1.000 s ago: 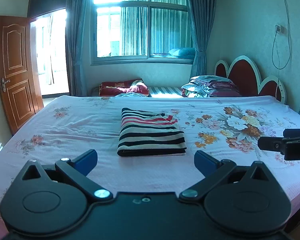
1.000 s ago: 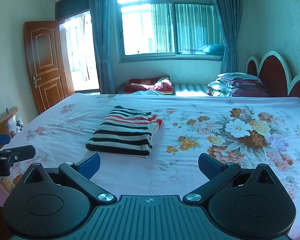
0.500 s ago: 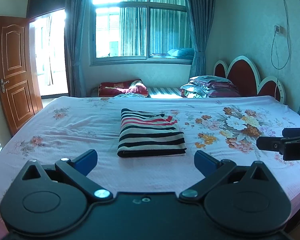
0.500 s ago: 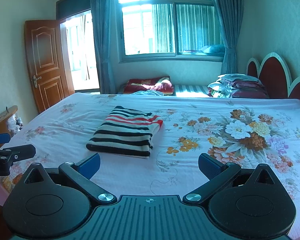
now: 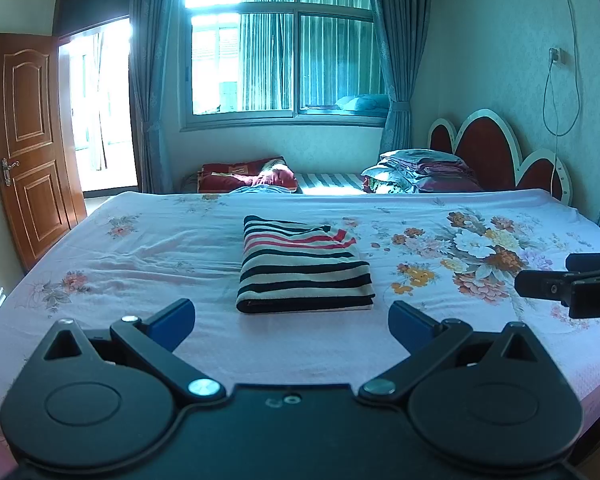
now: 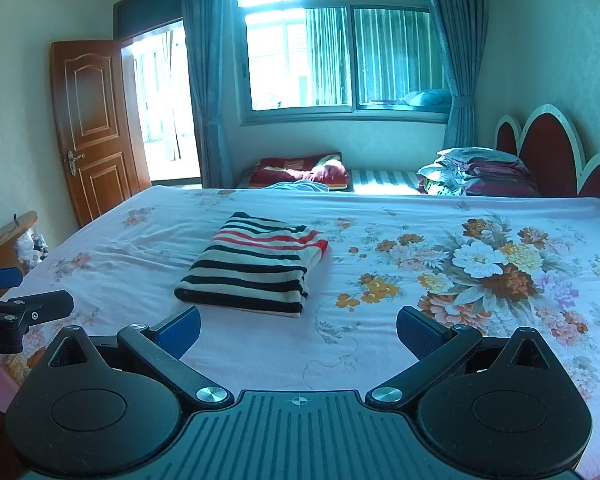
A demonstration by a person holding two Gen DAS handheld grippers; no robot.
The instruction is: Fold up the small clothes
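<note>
A folded striped garment (image 5: 302, 268) in black, white and red lies flat in the middle of the bed (image 5: 140, 248). My left gripper (image 5: 292, 318) hovers open just in front of it, blue pads wide apart, holding nothing. In the right wrist view the same garment (image 6: 256, 262) lies ahead and to the left. My right gripper (image 6: 298, 326) is also open and holds nothing, over the floral sheet (image 6: 480, 264). Each gripper shows at the edge of the other's view: the right gripper (image 5: 572, 286) and the left gripper (image 6: 16, 312).
The bed is wide, with a pink floral sheet. A red and white headboard (image 5: 496, 156) and stacked bedding (image 5: 420, 170) stand at the far right. A red blanket (image 5: 244, 174) lies beyond the bed under the window. An open wooden door (image 5: 28, 140) is at the left.
</note>
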